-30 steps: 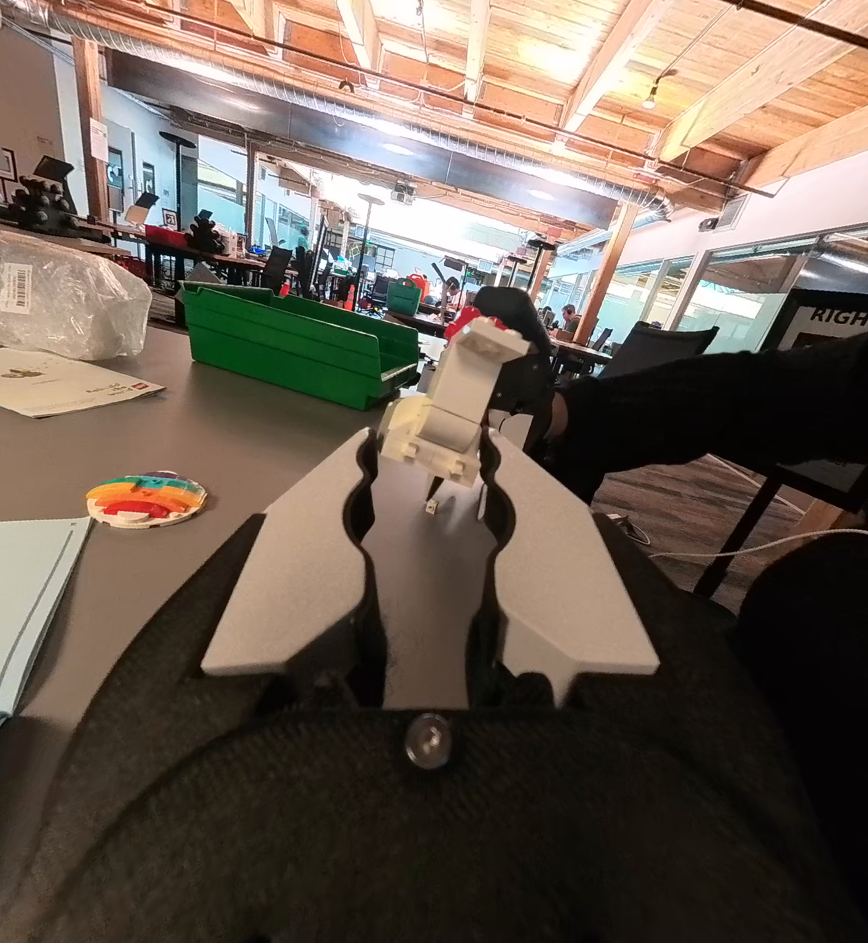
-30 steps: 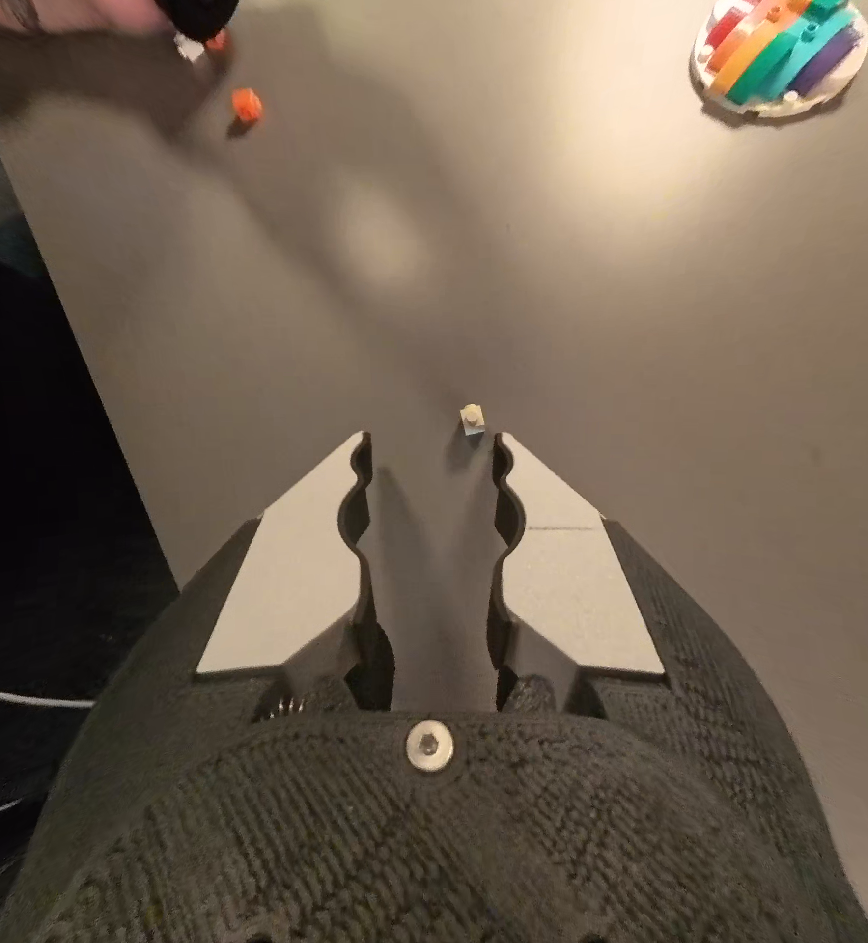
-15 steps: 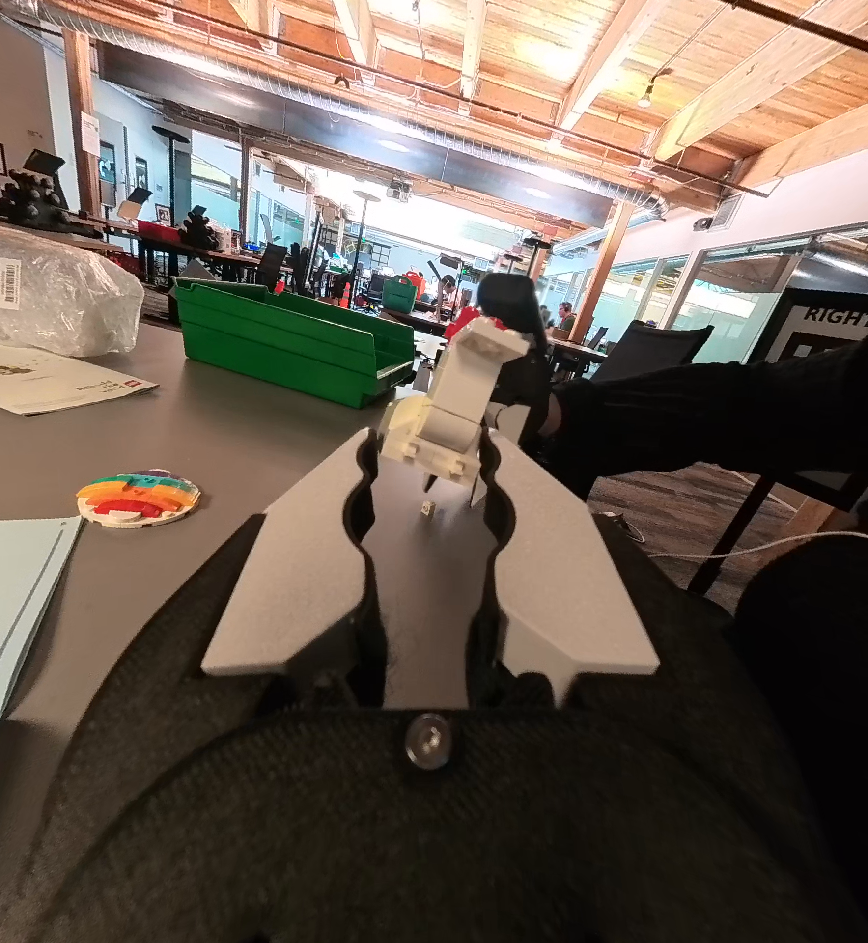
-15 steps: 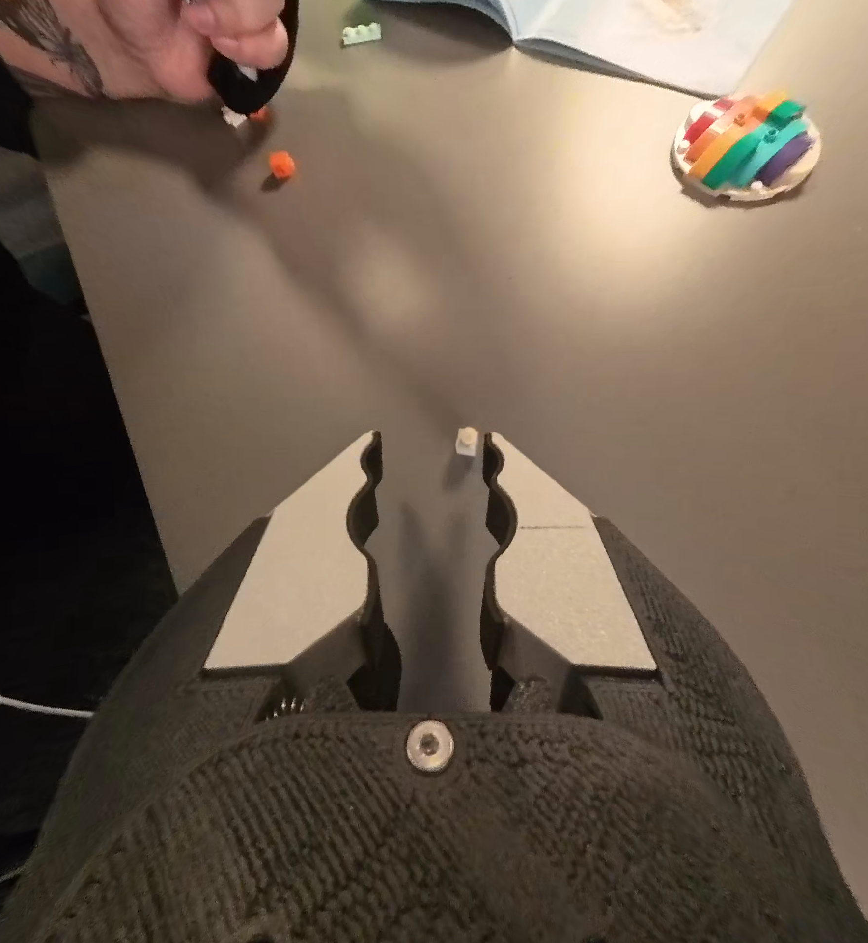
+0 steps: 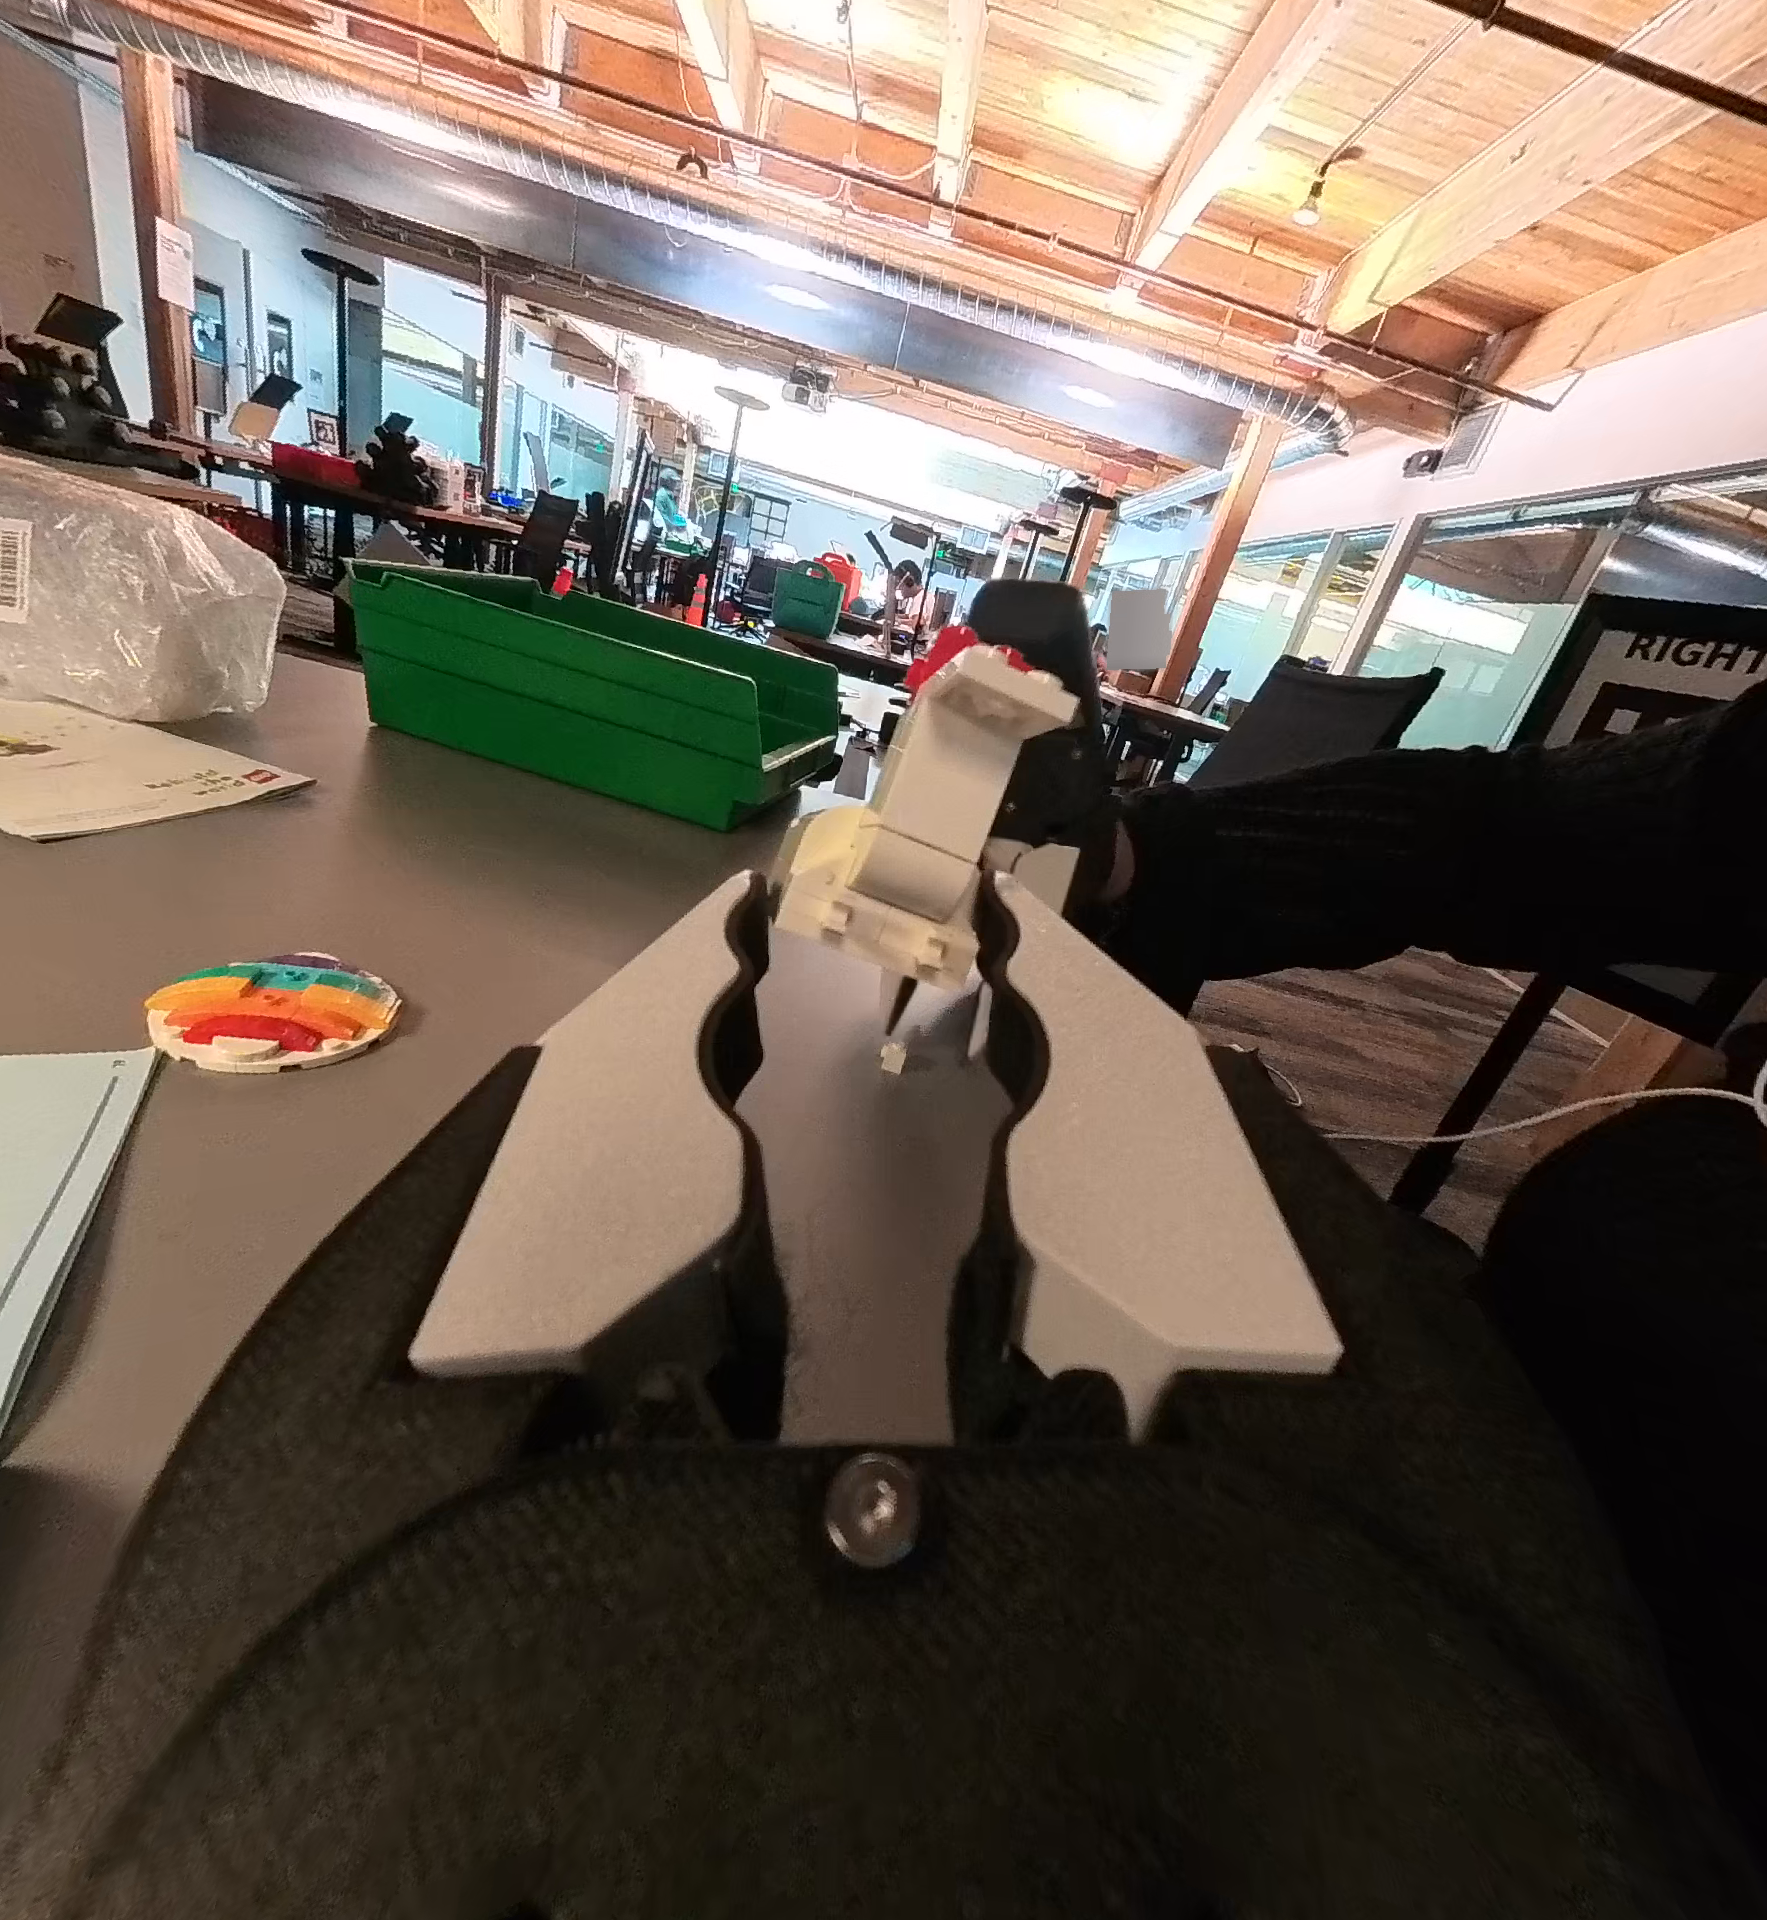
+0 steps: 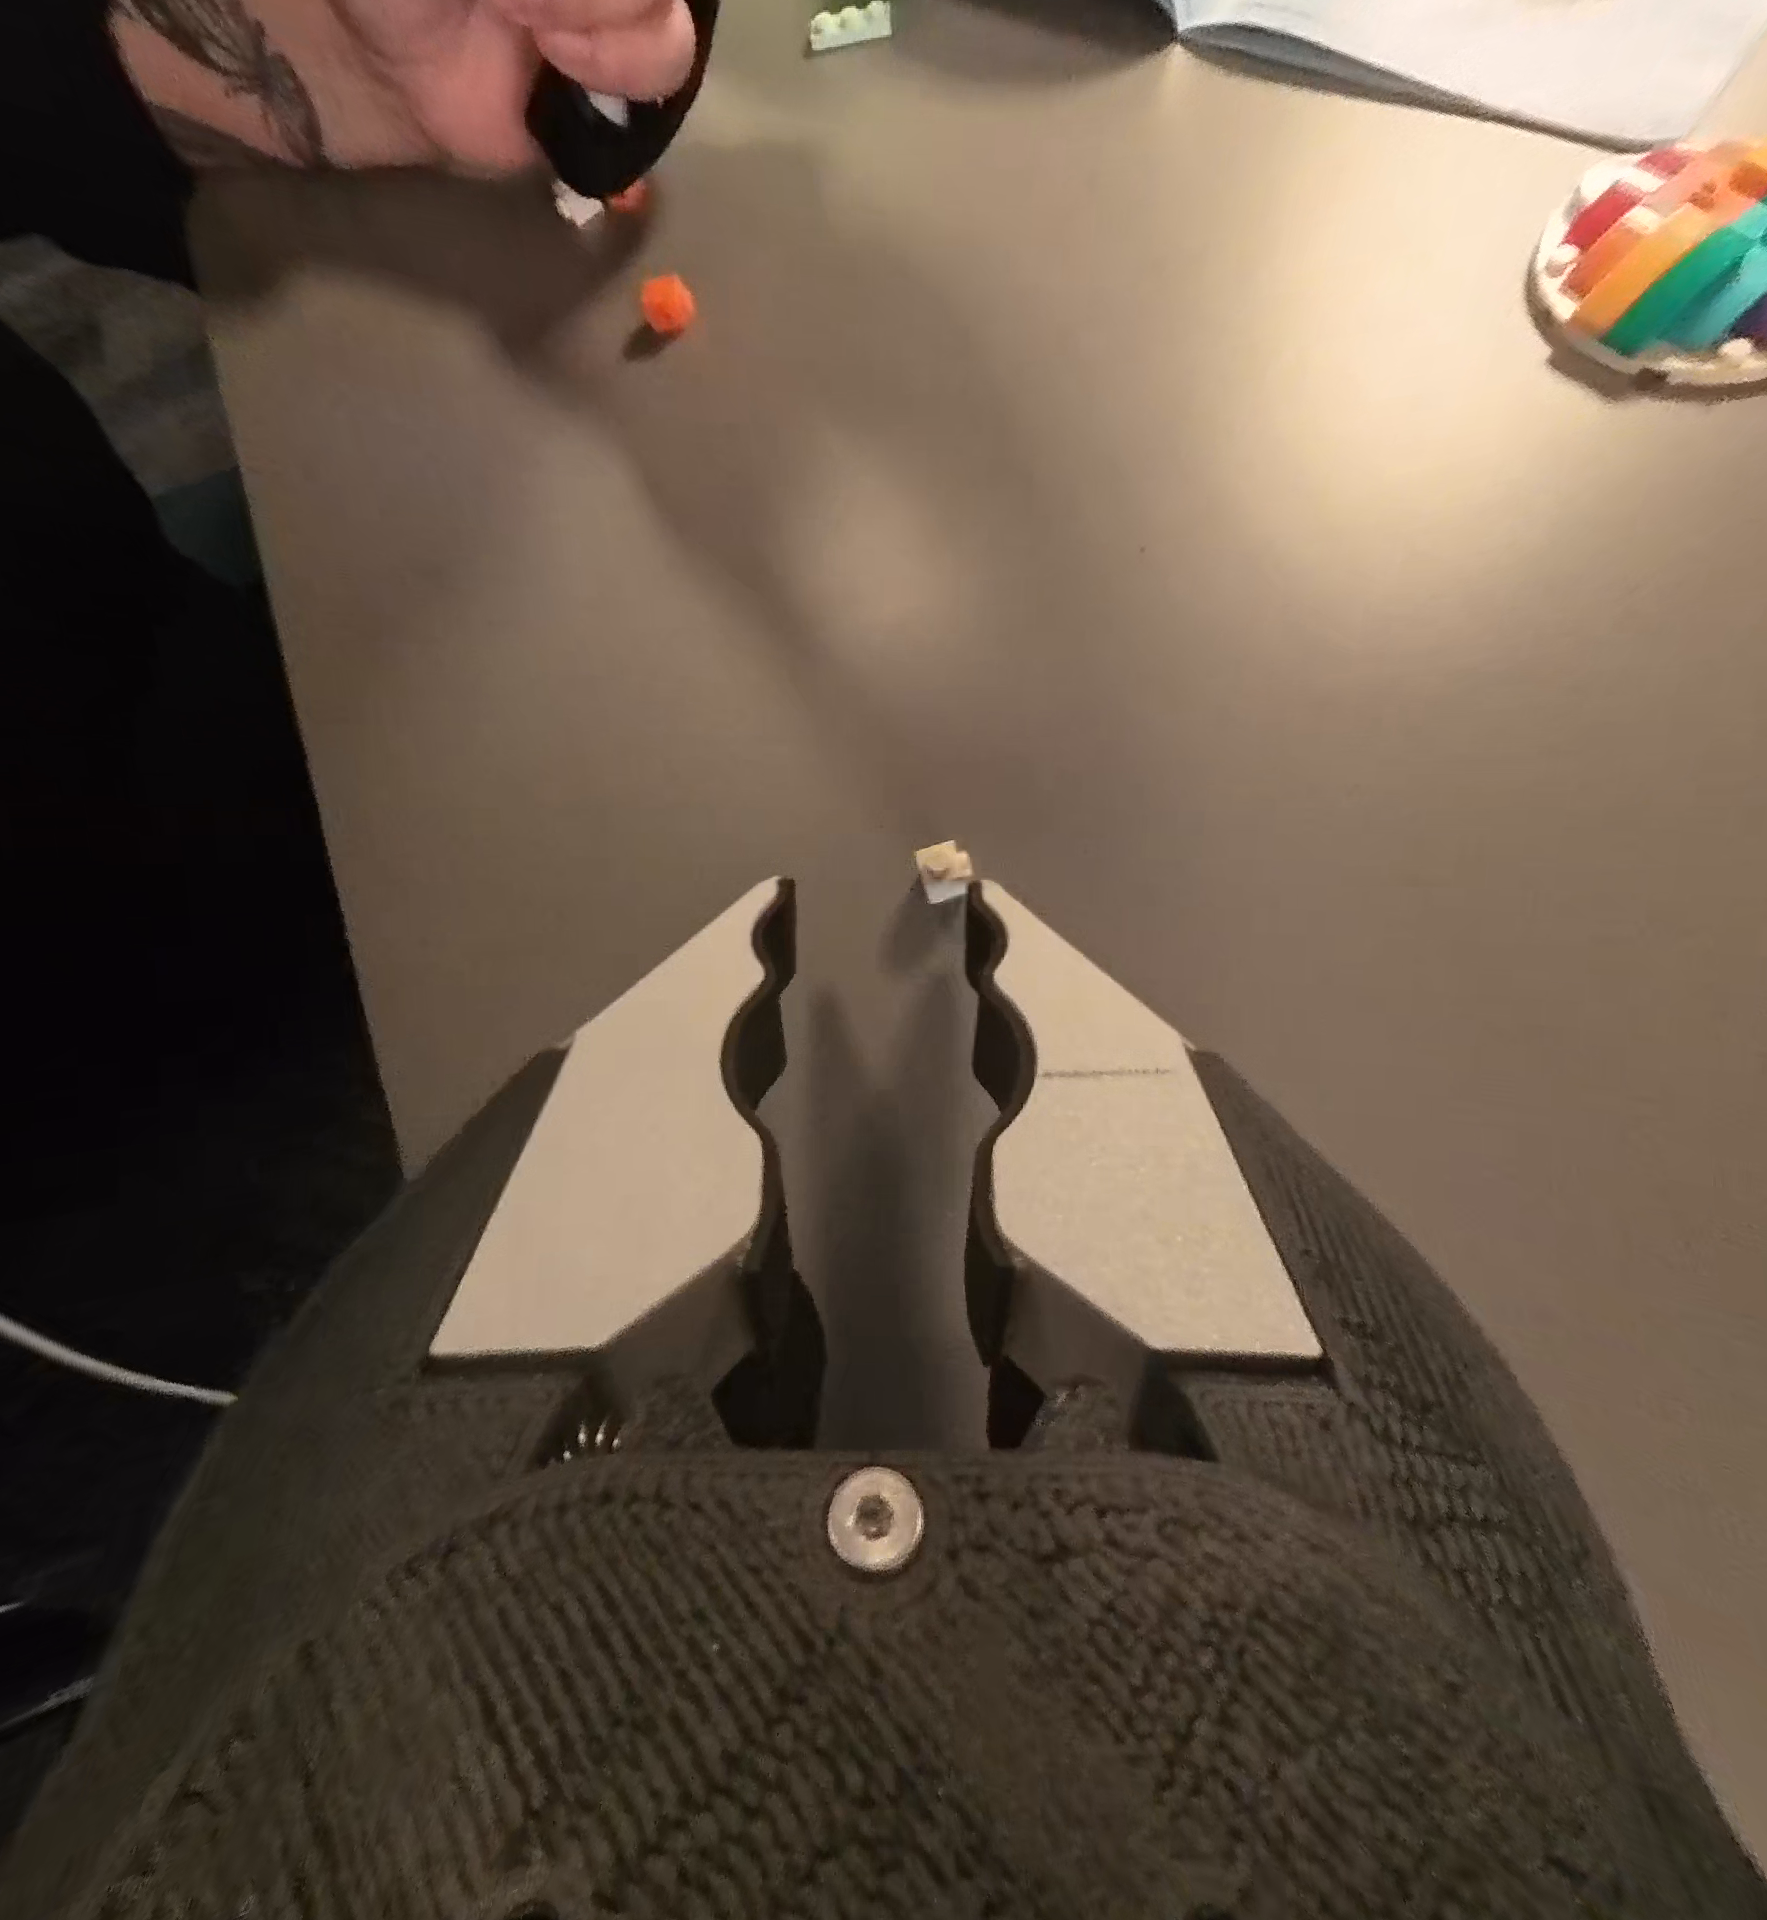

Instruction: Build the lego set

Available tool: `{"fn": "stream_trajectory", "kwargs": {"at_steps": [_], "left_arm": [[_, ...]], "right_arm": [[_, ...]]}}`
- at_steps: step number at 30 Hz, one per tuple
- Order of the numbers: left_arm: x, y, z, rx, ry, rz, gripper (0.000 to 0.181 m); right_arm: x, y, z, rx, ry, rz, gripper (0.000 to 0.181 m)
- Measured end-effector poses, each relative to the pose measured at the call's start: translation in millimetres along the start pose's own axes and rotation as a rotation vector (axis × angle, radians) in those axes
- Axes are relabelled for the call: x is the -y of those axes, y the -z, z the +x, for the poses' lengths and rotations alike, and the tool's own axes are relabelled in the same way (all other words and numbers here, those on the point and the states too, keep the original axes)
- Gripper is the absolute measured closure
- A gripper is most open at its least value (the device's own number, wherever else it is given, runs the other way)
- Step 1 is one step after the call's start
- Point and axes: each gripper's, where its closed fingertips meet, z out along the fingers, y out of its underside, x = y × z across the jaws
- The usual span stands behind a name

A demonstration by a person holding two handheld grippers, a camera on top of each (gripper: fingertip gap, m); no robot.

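My left gripper [image 5: 874, 914] is shut on a white lego build [image 5: 920, 821] with a red bit on top, held above the grey table [image 5: 505, 914]. My right gripper [image 6: 879, 894] is open over the table, pointing down. A tiny pale one-stud piece [image 6: 943, 873] lies just beyond its right fingertip [image 6: 993, 914], not between the jaws. The same piece [image 5: 891, 1058] shows on the table in the left wrist view. A round rainbow lego disc [image 6: 1710, 260] lies at the far right and also shows in the left wrist view [image 5: 271, 1013].
A small orange piece [image 6: 667, 303] and a mint piece [image 6: 851, 19] lie farther off. A hand [image 6: 422, 94] holds the other gripper at top left. The table edge [image 6: 266, 644] runs down the left. A green bin [image 5: 588, 707], booklets [image 5: 6, 1195] and a plastic bag [image 5: 79, 613] sit on the table. The grippers' ends are close to 20 cm from one another. The round rainbow lego disc [image 6: 1710, 260] is about 20 cm from both grippers' fingertips. Seen from the left wrist view [image 5: 326, 988] as well.
My right gripper's jaws have narrowed a little, and the tiny pale piece now sits by the right fingertip. The left gripper still holds the white build, barely moved.
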Motion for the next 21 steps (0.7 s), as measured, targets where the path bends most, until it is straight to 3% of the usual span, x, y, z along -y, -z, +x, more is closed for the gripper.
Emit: {"fn": "stream_trajectory", "kwargs": {"at_steps": [16,19,21], "left_arm": [[0,-1,3,-0.016,-0.003,0.002,0.142],[3,0,8,-0.037,0.002,0.017,0.143],[7,0,15,-0.064,0.003,0.045,0.143]], "right_arm": [[0,-9,11,-0.063,0.133,-0.046,0.173],[30,-3,17,-0.135,0.133,0.004,0.173],[71,3,12,-0.178,0.172,0.096,0.174]]}}
